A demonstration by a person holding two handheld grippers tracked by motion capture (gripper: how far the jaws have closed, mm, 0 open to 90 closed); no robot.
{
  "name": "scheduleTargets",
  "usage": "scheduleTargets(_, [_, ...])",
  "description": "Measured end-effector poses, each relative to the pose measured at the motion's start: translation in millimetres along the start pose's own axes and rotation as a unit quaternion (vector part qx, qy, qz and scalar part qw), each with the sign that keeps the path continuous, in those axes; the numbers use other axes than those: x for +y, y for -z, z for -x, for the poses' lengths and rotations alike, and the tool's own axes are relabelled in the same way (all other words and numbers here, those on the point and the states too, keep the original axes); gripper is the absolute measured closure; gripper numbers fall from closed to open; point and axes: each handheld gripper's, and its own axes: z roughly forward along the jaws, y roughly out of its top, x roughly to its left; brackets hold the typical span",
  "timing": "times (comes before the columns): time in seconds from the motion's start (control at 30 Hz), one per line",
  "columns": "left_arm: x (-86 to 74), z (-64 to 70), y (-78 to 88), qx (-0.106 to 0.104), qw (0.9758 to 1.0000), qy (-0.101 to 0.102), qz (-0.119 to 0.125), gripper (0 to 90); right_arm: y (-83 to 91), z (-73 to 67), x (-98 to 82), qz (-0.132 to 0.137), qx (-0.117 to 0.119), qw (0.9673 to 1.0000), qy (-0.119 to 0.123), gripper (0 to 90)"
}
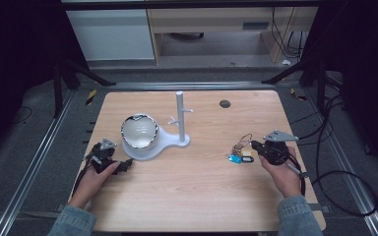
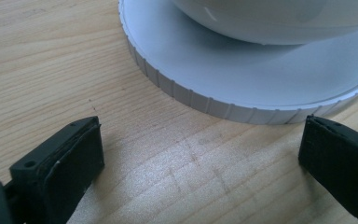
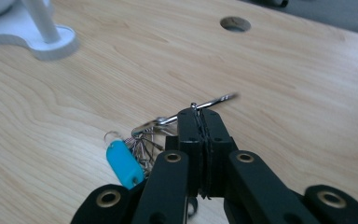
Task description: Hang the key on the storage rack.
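Right gripper view has the right gripper (image 3: 200,122) pinching the key ring's (image 3: 213,102) wire loop, blue tag (image 3: 123,163) beside it, while the left gripper (image 2: 200,154) gapes wide before the white stand (image 2: 205,100).

- I hold two grippers: my left gripper (image 1: 124,166) and my right gripper (image 1: 254,144).
- One wooden worktop (image 1: 202,196).
- One white stand (image 1: 180,119) with a post.
- One bowl (image 1: 139,130) on its base.
- One bunch of keys (image 1: 241,153), carrying one blue tag (image 3: 124,163).
- One round hole (image 1: 225,103), far right.
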Motion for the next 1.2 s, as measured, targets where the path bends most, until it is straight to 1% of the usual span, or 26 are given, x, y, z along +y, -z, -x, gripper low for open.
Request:
scheduleTargets(0.03, [-0.1, 0.0, -0.1, 0.0, 1.0, 0.0, 0.001, 0.0, 1.4, -3.7, 6.1, -0.001, 0.003, 1.0, 0.009, 88.8])
scheduleTargets(0.07, [-0.1, 0.0, -0.1, 0.0, 1.0, 0.0, 0.001, 0.0, 1.4, -3.7, 6.1, -0.001, 0.003, 1.0, 0.009, 88.8])
scheduleTargets(0.13, [-0.1, 0.0, -0.1, 0.0, 1.0, 0.0, 0.001, 0.0, 2.1, -6.5, 11.6, -0.004, 0.004, 0.9999, 0.016, 88.8])
scheduleTargets(0.17, [-0.1, 0.1, -0.1, 0.0, 1.0, 0.001, 0.001, 0.0, 2.7, -8.4, 17.3, -0.005, 0.006, 0.9998, 0.019, 88.8])
scheduleTargets(0.2, [-0.1, 0.1, -0.1, 0.0, 1.0, 0.001, 0.001, 0.0, 2.7, -8.4, 17.3, -0.005, 0.006, 0.9998, 0.019, 88.8])
scheduleTargets(0.27, [-0.1, 0.1, -0.1, 0.0, 1.0, 0.001, 0.001, 0.0, 3.9, -10.2, 23.6, -0.009, 0.006, 0.9996, 0.026, 88.8])
scheduleTargets(0.33, [-0.1, 0.1, 0.0, 0.0, 1.0, 0.001, 0.001, 0.0, 6.2, -11.5, 30.1, -0.007, 0.007, 0.9995, 0.029, 88.8])
scheduleTargets(0.37, [-0.1, 0.1, 0.0, 0.0, 1.0, 0.001, 0.001, 0.0, 9.1, -12.3, 36.7, -0.006, 0.009, 0.9994, 0.034, 88.8])
scheduleTargets(0.4, [-0.1, 0.1, 0.0, 0.0, 1.0, 0.001, 0.001, 0.0, 9.1, -12.3, 36.7, -0.006, 0.009, 0.9994, 0.034, 88.8])
scheduleTargets(0.43, [-0.1, 0.1, 0.0, 0.0, 1.0, 0.001, 0.001, 0.0, 12.6, -13.3, 42.9, -0.003, 0.01, 0.9992, 0.039, 88.8])
scheduleTargets(0.47, [-0.1, 0.1, 0.0, 0.0, 1.0, 0.001, 0.001, 0.0, 12.6, -13.3, 42.9, -0.003, 0.01, 0.9992, 0.039, 88.8])
scheduleTargets(0.5, [-0.1, 0.1, 0.0, 0.0, 1.0, 0.001, 0.001, 0.0, 16.3, -14.7, 48.8, -0.002, 0.007, 0.9991, 0.042, 88.8])
scheduleTargets(0.53, [-0.1, 0.1, 0.0, 0.0, 1.0, 0.001, 0.001, 0.0, 16.3, -14.7, 48.8, -0.002, 0.007, 0.9991, 0.042, 88.8])
scheduleTargets(0.57, [-0.1, 0.1, 0.0, 0.0, 1.0, 0.001, 0.001, 0.0, 19.4, -15.5, 54.3, 0.001, 0.009, 0.9989, 0.046, 88.8])
scheduleTargets(0.6, [-0.1, 0.1, -0.1, 0.0, 1.0, 0.001, 0.001, 0.0, 19.4, -15.5, 54.3, 0.001, 0.009, 0.9989, 0.046, 88.8])
scheduleTargets(0.63, [-0.1, 0.1, 0.0, 0.0, 1.0, 0.001, 0.001, 0.0, 22.1, -16.0, 59.9, 0.001, 0.008, 0.9988, 0.049, 88.8])
scheduleTargets(0.73, [-0.1, 0.1, -0.1, 0.0, 1.0, 0.001, 0.001, 0.0, 24.5, -16.4, 65.2, 0.004, 0.009, 0.9986, 0.051, 88.9])
scheduleTargets(0.77, [-0.1, 0.2, 0.0, 0.0, 1.0, 0.001, 0.001, 0.0, 26.7, -17.2, 70.9, 0.005, 0.008, 0.9985, 0.054, 88.8])
scheduleTargets(0.8, [-0.1, 0.2, 0.0, 0.0, 1.0, 0.001, 0.001, 0.0, 26.7, -17.2, 70.9, 0.005, 0.008, 0.9985, 0.054, 88.8])
scheduleTargets(0.83, [-0.1, 0.0, 0.0, 0.0, 1.0, 0.0, 0.001, 0.0, 29.6, -18.0, 77.0, 0.008, 0.008, 0.9982, 0.058, 88.8])
scheduleTargets(0.87, [-0.1, 0.0, 0.0, 0.0, 1.0, 0.0, 0.001, 0.0, 29.6, -18.0, 77.0, 0.008, 0.008, 0.9982, 0.058, 88.8])
scheduleTargets(0.9, [-0.1, 0.1, 0.0, 0.0, 1.0, 0.0, 0.001, 0.0, 32.8, -18.4, 83.4, 0.012, 0.008, 0.9981, 0.06, 88.8])
scheduleTargets(0.97, [-0.1, 0.1, 0.0, 0.0, 1.0, 0.0, 0.001, 0.0, 35.5, -18.6, 89.7, 0.014, 0.007, 0.9978, 0.064, 88.8])
scheduleTargets(1.1, [-0.1, 0.1, 0.0, 0.0, 1.0, 0.0, 0.001, 0.0, 38.4, -17.7, 97.7, 0.014, 0.007, 0.9978, 0.065, 88.8])
scheduleTargets(1.2, [-0.1, 0.1, 0.0, 0.0, 1.0, 0.0, 0.001, 0.0, 41.5, -19.3, 107.9, 0.014, 0.006, 0.9973, 0.072, 88.8])
